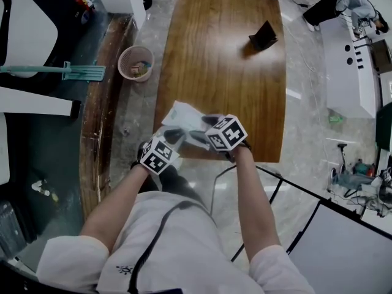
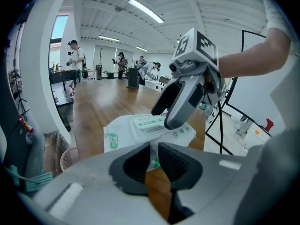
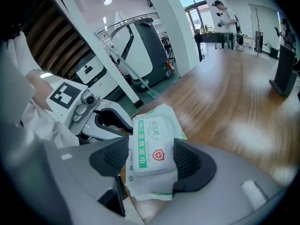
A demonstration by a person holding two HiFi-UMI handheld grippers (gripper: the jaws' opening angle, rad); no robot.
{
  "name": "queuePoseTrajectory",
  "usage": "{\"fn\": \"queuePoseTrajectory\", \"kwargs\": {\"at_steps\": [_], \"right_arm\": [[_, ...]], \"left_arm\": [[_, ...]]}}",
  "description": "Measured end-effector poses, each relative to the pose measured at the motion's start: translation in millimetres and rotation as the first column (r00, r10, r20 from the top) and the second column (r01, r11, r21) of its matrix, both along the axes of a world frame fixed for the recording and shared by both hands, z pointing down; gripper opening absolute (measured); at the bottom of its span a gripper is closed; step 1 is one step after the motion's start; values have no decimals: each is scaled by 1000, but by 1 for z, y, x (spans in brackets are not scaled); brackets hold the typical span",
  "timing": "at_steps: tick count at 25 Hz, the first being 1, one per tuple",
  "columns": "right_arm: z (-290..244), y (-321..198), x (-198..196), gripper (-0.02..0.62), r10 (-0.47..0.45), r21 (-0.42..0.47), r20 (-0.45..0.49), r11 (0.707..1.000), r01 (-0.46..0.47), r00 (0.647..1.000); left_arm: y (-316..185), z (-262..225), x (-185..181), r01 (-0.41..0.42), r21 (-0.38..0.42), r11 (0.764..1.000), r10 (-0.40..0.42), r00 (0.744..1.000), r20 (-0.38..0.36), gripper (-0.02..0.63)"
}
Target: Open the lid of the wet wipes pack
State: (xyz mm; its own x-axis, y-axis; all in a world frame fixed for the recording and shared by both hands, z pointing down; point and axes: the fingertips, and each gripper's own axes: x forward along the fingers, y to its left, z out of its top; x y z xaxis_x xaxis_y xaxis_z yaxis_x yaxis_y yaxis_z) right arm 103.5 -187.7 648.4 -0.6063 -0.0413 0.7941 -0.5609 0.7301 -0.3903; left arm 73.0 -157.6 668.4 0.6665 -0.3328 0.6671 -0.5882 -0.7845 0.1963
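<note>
Left gripper (image 2: 154,161) nips the wet wipes pack (image 2: 123,130) by its thin edge. Right gripper (image 3: 152,161) clamps its sides around the closed lid (image 3: 150,144). Soft, light film, probably slippery, so go for the stiff lid's lip. Pack's at the wooden table (image 1: 233,84) near edge.

The right gripper (image 3: 151,159) is clamping the wet wipes pack (image 3: 159,112) between its two dark pads, which are pressing on either side of the closed white lid (image 3: 151,144). The left gripper (image 3: 110,121) is reaching in at the pack's left edge, above the wooden table (image 3: 234,102).
</note>
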Motion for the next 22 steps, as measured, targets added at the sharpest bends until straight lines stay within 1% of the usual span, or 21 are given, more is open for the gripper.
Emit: {"fn": "queuePoseTrajectory", "kwargs": {"at_steps": [3,7,14,18,20,22], "right_arm": [[-6,-2,1,304,-1,58,-6,998,1,1000],[-18,-8,4,304,17,102,8,995,-17,1000],[-35,-23,16,293,92,163,61,981,-101,994],[-44,-34,20,245,137,202,82,968,-151,987],[-46,-39,25,222,158,240,72,956,-171,985],[-48,-47,31,146,181,301,43,935,-186,982]], "left_arm": [[1,0,0,0,-2,1000,0,1000,2,61],[1,-2,-1,15,-5,1000,-15,1000,-3,61],[6,-3,-2,13,-6,1000,-13,1000,-5,61],[10,-9,-6,5,-1,1000,-5,1000,-3,61],[12,-13,-7,5,4,1000,-5,1000,-5,61],[11,-19,-7,9,16,1000,-9,1000,-13,61]]}}
